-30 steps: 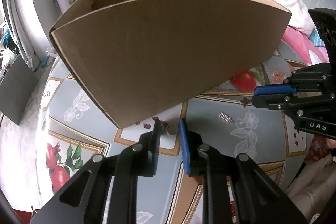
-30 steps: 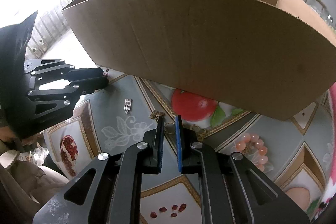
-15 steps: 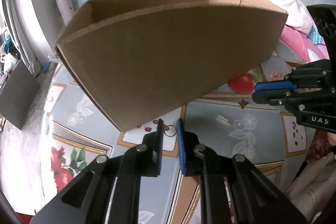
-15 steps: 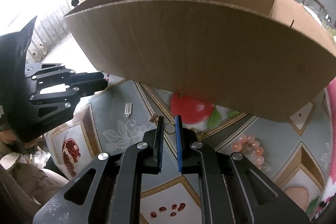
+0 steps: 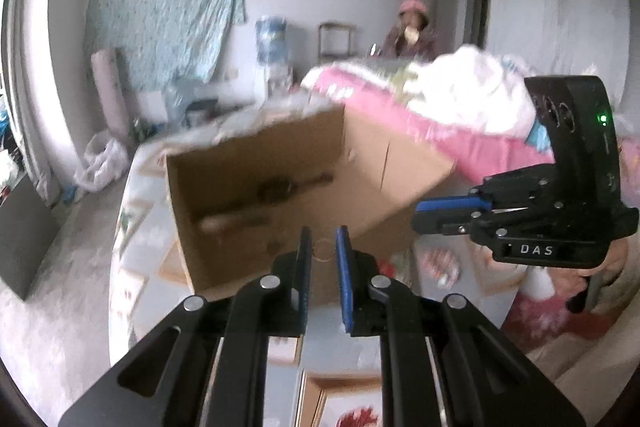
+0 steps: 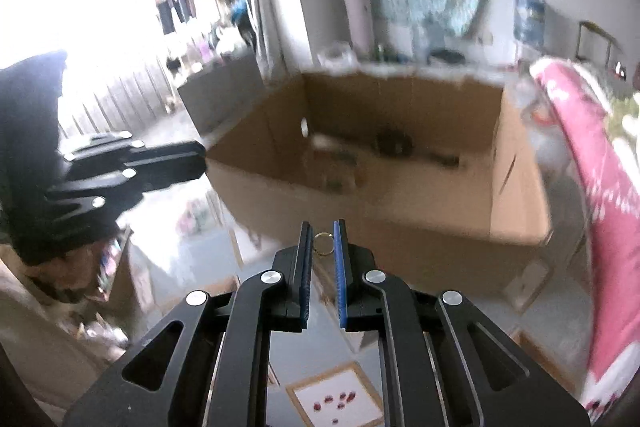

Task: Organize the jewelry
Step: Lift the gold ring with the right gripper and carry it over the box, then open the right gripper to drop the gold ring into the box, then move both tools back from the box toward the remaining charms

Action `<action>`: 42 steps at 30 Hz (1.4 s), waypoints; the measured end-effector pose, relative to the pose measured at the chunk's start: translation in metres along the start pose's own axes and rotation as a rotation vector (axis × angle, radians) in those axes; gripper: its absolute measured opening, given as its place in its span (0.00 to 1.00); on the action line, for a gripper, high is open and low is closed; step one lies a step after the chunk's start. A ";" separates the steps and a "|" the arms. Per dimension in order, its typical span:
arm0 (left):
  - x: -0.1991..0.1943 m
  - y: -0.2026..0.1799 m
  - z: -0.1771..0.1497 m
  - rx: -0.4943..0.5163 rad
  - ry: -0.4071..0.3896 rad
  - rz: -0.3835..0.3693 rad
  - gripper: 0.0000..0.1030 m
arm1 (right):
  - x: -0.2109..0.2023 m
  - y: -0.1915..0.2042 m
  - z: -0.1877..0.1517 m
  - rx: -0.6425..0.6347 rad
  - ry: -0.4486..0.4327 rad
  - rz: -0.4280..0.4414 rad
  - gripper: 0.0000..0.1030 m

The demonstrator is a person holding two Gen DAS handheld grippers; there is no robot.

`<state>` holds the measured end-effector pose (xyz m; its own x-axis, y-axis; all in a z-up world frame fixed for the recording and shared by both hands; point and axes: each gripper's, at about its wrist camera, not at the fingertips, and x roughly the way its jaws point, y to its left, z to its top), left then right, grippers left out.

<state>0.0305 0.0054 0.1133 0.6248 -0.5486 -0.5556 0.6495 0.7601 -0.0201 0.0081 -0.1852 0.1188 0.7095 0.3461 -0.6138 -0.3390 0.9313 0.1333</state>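
Lifted off the table, a small gold ring sits pinched between the blue pads of my left gripper. A second gold ring is held the same way in my right gripper. Both grippers hover in front of an open cardboard box, a little above its near wall. Blurred dark items lie on the box floor. In the left wrist view the right gripper shows at the right. The left gripper appears at the left of the right wrist view.
The box stands on a table with a fruit-patterned cloth. Pink bedding with a white bundle lies behind the box to the right. A person sits at the back of the room. Both views are motion-blurred.
Both grippers have risen with a ring each off the tablecloth, and they now look over the box wall into its inside. The left jaws narrowed onto their ring early on.
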 end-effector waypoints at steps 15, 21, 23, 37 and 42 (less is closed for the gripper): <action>0.168 0.028 0.067 -0.166 0.328 -0.111 0.12 | 0.104 -0.087 0.062 0.147 0.224 -0.075 0.09; 0.198 0.039 0.071 -0.301 0.401 -0.154 0.22 | 0.107 -0.105 0.072 0.210 0.218 -0.083 0.18; 0.197 0.043 0.071 -0.319 0.392 -0.165 0.31 | 0.105 -0.106 0.076 0.204 0.195 -0.097 0.26; 0.162 0.056 0.085 -0.349 0.271 -0.145 0.34 | 0.065 -0.108 0.081 0.236 0.087 -0.155 0.39; 0.088 0.055 0.076 -0.288 0.072 -0.101 0.34 | 0.024 -0.084 0.071 0.202 -0.013 -0.107 0.42</action>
<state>0.1542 -0.0275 0.1264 0.5240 -0.6081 -0.5963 0.5511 0.7759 -0.3069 0.0972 -0.2475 0.1479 0.7431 0.2443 -0.6230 -0.1316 0.9662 0.2219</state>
